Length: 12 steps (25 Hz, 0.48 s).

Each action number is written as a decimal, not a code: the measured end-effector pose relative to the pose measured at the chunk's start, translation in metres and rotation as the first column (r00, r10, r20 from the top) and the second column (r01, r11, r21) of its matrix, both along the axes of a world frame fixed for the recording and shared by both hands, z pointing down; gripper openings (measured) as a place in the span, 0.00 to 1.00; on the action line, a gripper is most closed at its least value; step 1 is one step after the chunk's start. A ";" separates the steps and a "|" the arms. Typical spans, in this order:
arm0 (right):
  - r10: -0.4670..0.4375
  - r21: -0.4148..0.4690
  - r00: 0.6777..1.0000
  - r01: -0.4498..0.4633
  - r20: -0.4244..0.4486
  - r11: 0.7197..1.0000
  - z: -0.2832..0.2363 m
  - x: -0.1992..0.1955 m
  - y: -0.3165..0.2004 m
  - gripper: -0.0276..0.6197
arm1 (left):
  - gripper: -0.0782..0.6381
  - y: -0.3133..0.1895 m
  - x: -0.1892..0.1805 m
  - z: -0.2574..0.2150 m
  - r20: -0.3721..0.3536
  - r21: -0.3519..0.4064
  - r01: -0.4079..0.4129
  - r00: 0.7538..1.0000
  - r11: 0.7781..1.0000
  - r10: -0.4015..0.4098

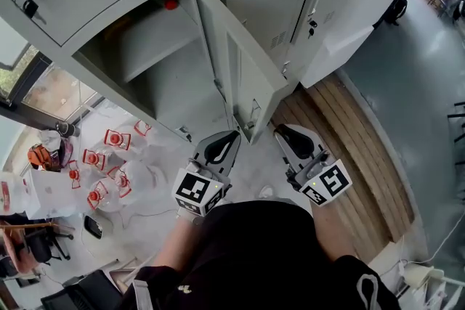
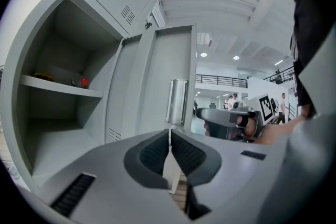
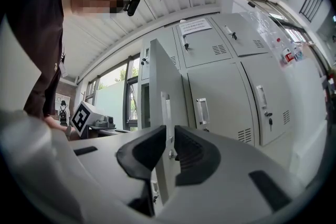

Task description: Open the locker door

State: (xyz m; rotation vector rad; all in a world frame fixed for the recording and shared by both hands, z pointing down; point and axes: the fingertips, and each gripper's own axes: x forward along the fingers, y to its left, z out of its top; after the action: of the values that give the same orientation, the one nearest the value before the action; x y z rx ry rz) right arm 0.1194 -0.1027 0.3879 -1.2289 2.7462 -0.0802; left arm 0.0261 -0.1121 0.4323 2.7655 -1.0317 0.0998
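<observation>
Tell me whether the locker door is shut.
No, the door stands swung wide, baring the shelf inside.

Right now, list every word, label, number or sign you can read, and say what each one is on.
None can be read.
Notice on a shut locker door: printed lines, too small to read.
Bottles on top of the lockers: labels too small and blurred.
Cubes on the grippers: black and white square patterns only, no words or numbers.
</observation>
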 end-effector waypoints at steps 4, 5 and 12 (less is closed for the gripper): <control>0.013 -0.001 1.000 -0.013 -0.010 1.000 0.002 -0.010 0.004 0.14 | 0.15 0.001 -0.003 -0.001 -0.002 0.001 -0.028 1.000 1.000 0.028; 0.017 0.000 1.000 -0.017 -0.013 1.000 0.002 -0.012 0.004 0.14 | 0.15 0.001 -0.004 -0.002 -0.002 0.002 -0.033 0.999 0.999 0.033; 0.033 0.002 0.999 -0.033 -0.027 0.999 0.002 -0.019 0.008 0.14 | 0.15 0.000 -0.010 -0.004 -0.010 0.007 -0.045 0.999 0.999 0.045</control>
State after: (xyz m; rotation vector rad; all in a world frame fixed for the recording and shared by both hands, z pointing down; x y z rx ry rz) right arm 0.1006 -0.0952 0.3895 -1.2831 2.7470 -0.0591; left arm 0.0162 -0.1121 0.4279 2.7931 -0.9698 0.0880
